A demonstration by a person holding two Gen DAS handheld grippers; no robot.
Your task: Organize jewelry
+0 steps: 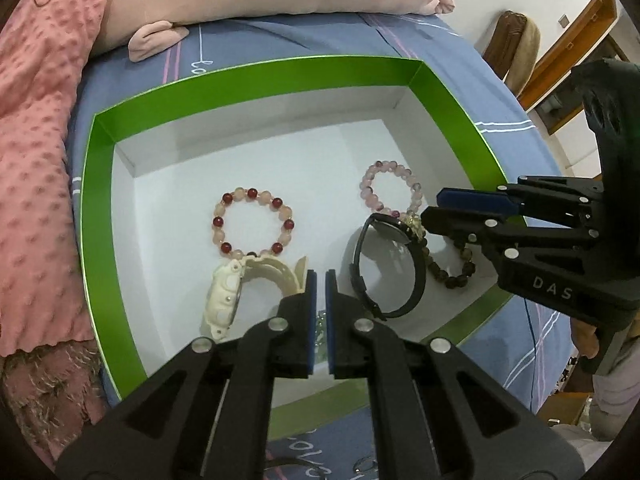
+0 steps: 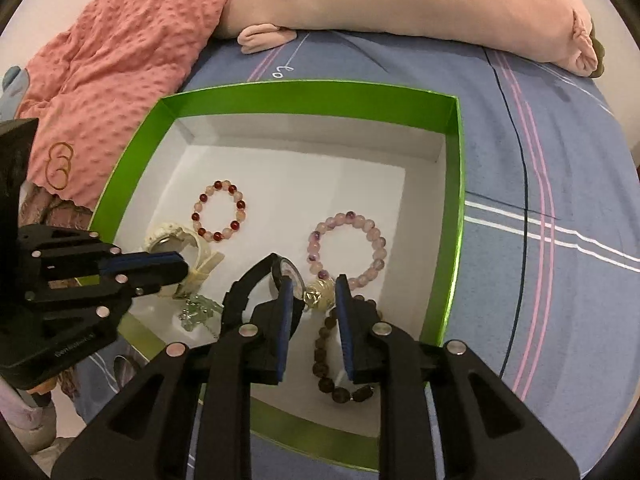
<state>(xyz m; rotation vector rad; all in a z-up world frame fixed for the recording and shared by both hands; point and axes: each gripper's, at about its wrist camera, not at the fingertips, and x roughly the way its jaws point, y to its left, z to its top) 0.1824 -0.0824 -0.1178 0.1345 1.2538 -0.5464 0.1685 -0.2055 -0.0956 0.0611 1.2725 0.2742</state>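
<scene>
Both grippers low over the green box (image 2: 454, 216), left gripper (image 1: 320, 280) jaws nearly closed (nothing between), right gripper (image 2: 312, 292) jaws apart.

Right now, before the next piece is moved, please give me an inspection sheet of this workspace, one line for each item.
Surface: blue bedsheet with pink and white stripes; the green box lies on it.
Job's things: in the box, red-and-pink bead bracelet, purple bead bracelet, brown bead bracelet with a gold charm, black watch, cream watch, a silvery piece.
Clutter: nothing seen in the box.
Grippers: left tool nearly shut, holding nothing that shows; right tool open around the gold charm.
Cables: thin blue cable under the right tool.
Surroundings: pink dotted blanket, pink plush pillow, wooden furniture.
</scene>
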